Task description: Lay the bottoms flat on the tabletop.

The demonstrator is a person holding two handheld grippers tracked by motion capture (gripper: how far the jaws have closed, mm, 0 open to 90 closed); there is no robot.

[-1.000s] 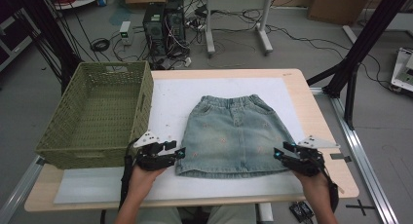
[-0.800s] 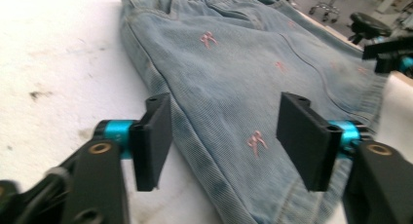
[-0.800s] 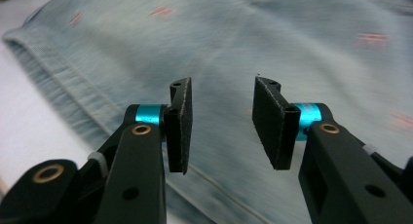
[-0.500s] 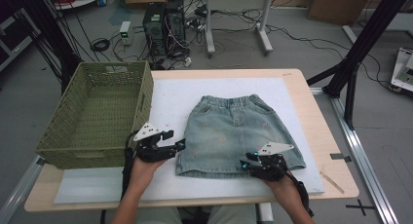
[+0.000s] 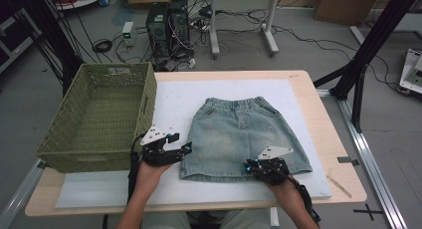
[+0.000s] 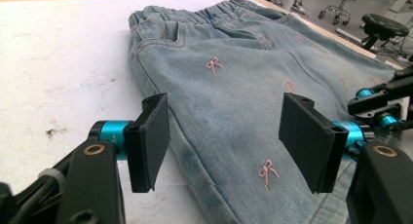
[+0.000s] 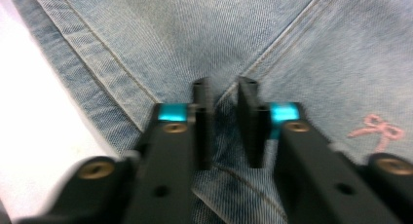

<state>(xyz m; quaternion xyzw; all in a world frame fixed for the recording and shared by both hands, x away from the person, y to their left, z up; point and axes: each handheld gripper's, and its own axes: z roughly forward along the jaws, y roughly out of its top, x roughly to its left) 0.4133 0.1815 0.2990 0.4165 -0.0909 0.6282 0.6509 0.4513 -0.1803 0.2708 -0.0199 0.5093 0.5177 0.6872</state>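
Item: denim skirt (image 5: pixel 244 138), flat on surface (image 5: pixel 174 104). Right gripper (image 7: pixel 221 121) fingers just closing, pinching hem fold between them. Left gripper (image 6: pixel 234 136) fingers open, straddling side edge (ungripped). Folding barely begun; basket (image 5: pixel 94 114) unused.

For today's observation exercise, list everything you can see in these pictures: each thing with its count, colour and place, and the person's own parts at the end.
denim skirt: one, light blue with small pink bows, flat on the mat at mid-table
basket: one, olive green, woven, at the table's left end
mat: one, white, under the skirt
table: one, light wood
computer towers: two, dark, on the floor beyond the table
cardboard boxes: two, brown, far floor
left gripper: one, black with blue fittings, jaws open astride the skirt's side edge
right gripper: one, black with blue fittings, jaws nearly together, a denim fold pinched between them near the hem
hands: two, at the near edge
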